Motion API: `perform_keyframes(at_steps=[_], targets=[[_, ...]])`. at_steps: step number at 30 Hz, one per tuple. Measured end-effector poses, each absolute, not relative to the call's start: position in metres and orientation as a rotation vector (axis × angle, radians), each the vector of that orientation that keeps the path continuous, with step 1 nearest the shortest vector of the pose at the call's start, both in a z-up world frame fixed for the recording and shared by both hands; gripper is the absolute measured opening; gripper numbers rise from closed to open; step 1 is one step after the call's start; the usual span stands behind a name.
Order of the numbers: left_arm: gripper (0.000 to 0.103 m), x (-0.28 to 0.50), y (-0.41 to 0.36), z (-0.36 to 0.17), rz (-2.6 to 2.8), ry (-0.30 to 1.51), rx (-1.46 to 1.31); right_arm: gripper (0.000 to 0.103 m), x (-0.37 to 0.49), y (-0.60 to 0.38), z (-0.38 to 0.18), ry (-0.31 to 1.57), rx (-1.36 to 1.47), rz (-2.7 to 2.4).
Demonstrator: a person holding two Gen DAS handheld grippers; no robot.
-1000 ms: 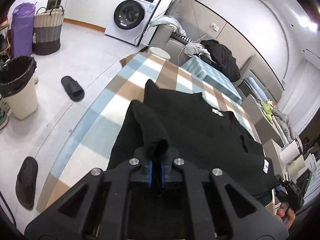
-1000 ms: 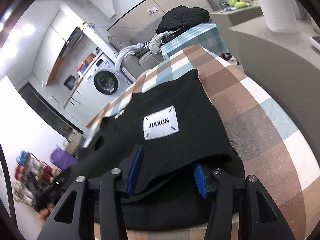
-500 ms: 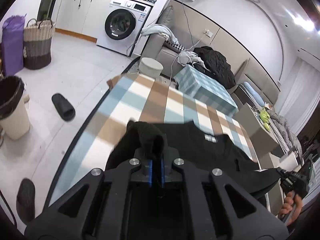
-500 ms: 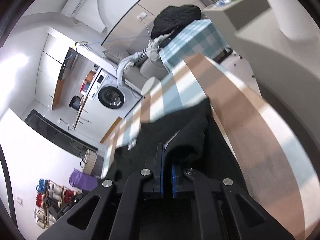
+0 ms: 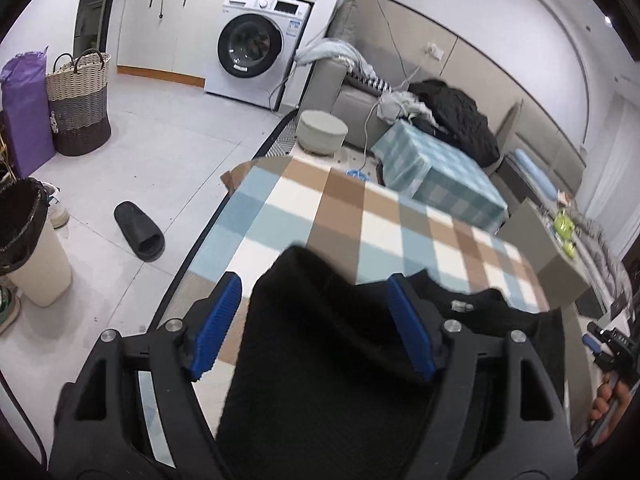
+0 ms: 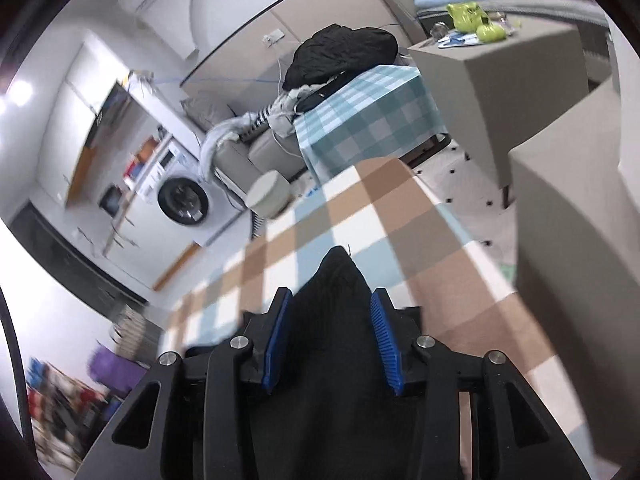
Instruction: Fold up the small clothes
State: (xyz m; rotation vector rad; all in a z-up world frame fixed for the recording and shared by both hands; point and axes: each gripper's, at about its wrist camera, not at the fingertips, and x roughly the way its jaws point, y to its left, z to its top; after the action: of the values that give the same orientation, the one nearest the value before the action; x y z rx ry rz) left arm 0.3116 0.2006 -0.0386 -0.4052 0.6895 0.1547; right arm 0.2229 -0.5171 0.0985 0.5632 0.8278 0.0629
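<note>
A black garment (image 5: 320, 360) lies on the checked tablecloth (image 5: 328, 208), its near part folded back toward me. My left gripper (image 5: 314, 320) is open, its blue pads wide apart on either side of a black fold that lies loose between them. In the right wrist view my right gripper (image 6: 330, 332) is open too, with a peak of the black garment (image 6: 336, 300) lying between its blue pads. The right gripper also shows at the far right of the left wrist view (image 5: 608, 344).
Off the table's left edge are a black slipper (image 5: 140, 232), a bin (image 5: 28, 240), a woven basket (image 5: 80, 100) and a washing machine (image 5: 256, 44). Beyond the far edge stand a round stool (image 5: 322, 132), a teal checked table (image 5: 436, 168) and grey cabinets (image 6: 520, 92).
Both grippers were shut on the black garment half a second ago and have opened, letting the fabric go. The garment's far edge has been brought over toward me.
</note>
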Motion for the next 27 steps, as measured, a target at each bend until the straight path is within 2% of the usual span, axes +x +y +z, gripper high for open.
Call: perform_keyframes(at_steps=[9,11,18,19,20,22,25,27], targets=[[0.072,0.327,0.217,-0.092,0.212,0.834,-0.366,0.044,0.235,-0.509,0.072,0.911,0.421,0.022],[0.072,0.330,0.220,-0.100,0.224,0.845,-0.367,0.048,0.241,-0.506,0.064,0.921,0.416,0.019],[0.072,0.337,0.223,-0.113,0.214,0.865,-0.371,0.048,0.269,-0.493,0.039,0.938,0.372,0.035],[0.072,0.337,0.223,-0.113,0.210,0.864,-0.374,0.041,0.271,-0.490,0.038,0.931,0.363,0.039],[0.072,0.336,0.222,-0.112,0.205,0.862,-0.375,0.021,0.272,-0.487,0.037,0.926,0.351,0.050],[0.072,0.332,0.222,-0.108,0.197,0.856,-0.377,0.006,0.270,-0.482,0.042,0.899,0.320,0.088],[0.072,0.324,0.221,-0.102,0.201,0.847,-0.375,0.005,0.259,-0.499,0.057,0.799,0.407,0.084],[0.072,0.319,0.221,-0.101,0.206,0.848,-0.379,0.005,0.262,-0.514,0.055,0.813,0.468,0.044]])
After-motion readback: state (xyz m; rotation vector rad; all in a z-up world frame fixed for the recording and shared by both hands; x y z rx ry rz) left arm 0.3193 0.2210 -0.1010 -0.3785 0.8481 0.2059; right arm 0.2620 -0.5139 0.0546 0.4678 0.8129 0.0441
